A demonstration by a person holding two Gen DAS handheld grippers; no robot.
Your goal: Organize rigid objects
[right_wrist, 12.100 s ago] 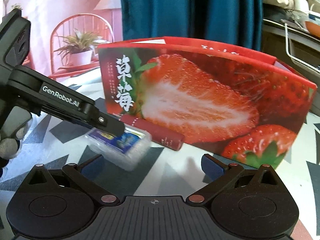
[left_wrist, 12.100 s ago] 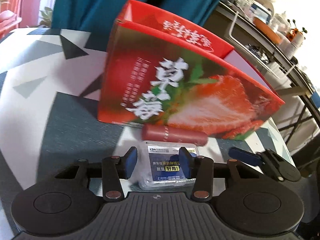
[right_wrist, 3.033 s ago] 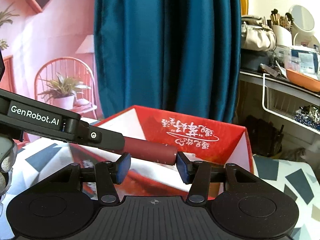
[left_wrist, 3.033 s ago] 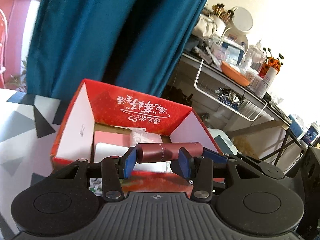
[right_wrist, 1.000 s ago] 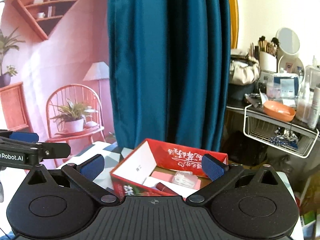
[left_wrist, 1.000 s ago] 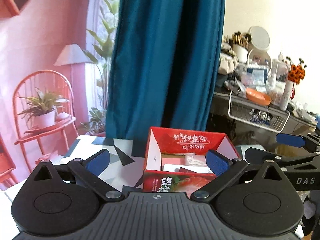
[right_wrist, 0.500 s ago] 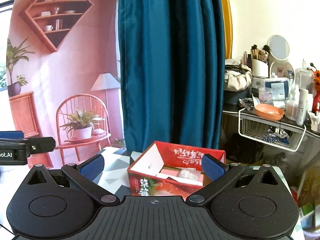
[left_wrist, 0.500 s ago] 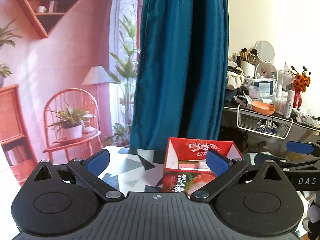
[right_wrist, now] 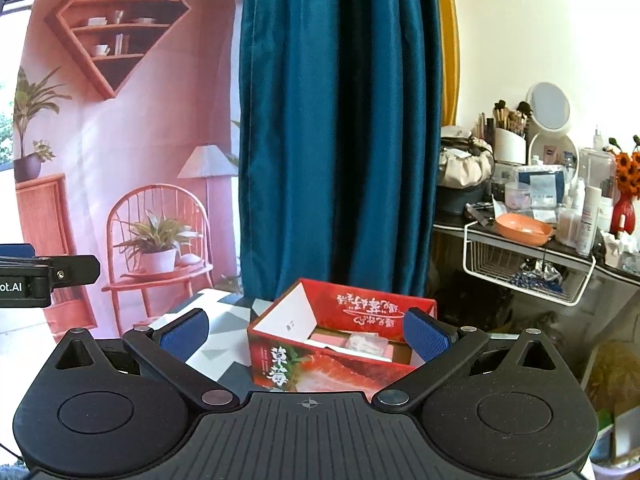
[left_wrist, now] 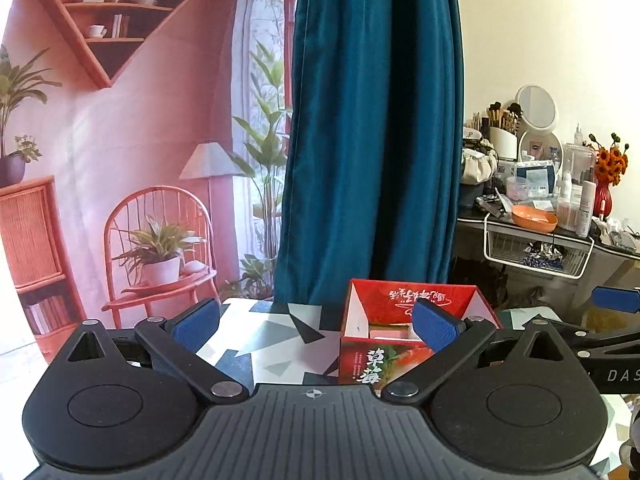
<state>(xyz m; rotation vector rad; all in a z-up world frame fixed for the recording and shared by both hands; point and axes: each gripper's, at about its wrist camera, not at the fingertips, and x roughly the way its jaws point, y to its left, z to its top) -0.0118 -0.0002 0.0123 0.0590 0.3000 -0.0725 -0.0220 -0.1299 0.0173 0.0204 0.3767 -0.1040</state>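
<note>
You held the left gripper (left_wrist: 316,326) and right gripper (right_wrist: 304,334) with jaws spread wide and empty, well back from the strawberry box (right_wrist: 340,350) on the bench (left_wrist: 264,340). With items inside, finishing likely meant withdrawing level, clear of its rim.

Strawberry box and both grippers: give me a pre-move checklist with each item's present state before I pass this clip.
1. Left gripper open, holding nothing: ok.
2. Right gripper open, holding nothing: ok.
3. Strawberry box upright on the patterned table: ok.
4. Items lie inside the box, a pink pack visible: ok.
5. Every object collected: cannot tell, the near table is hidden behind the grippers.
</note>
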